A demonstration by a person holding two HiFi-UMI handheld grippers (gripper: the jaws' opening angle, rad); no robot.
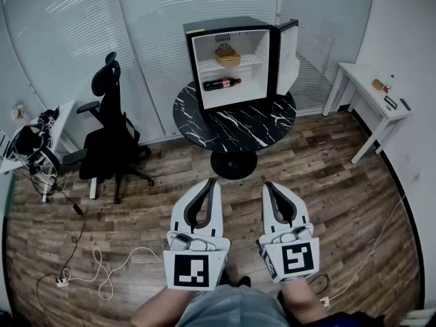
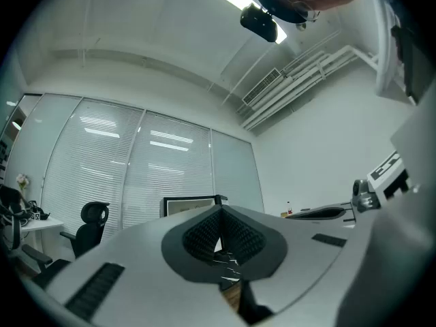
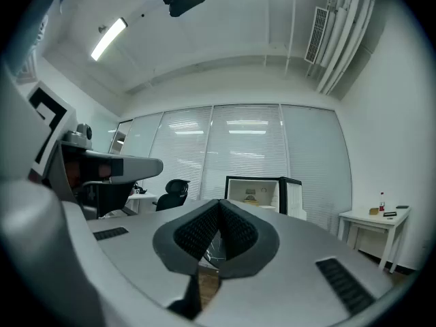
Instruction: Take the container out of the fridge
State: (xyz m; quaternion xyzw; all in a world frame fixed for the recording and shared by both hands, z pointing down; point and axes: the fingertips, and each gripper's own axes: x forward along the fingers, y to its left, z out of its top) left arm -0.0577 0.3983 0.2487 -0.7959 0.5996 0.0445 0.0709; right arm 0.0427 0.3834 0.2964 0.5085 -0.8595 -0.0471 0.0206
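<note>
Fridge (image 1: 231, 24) stands on the round black worktop (image 1: 235, 128), door open. Container (image 1: 227, 57) sits on the upper shelf, and a bottle (image 1: 222, 84) lies on the fridge floor below it. Left gripper (image 1: 210, 182) and right gripper (image 1: 268, 183) are held well short of the worktop. Both pairs of fingers are together, nothing between them.
</note>
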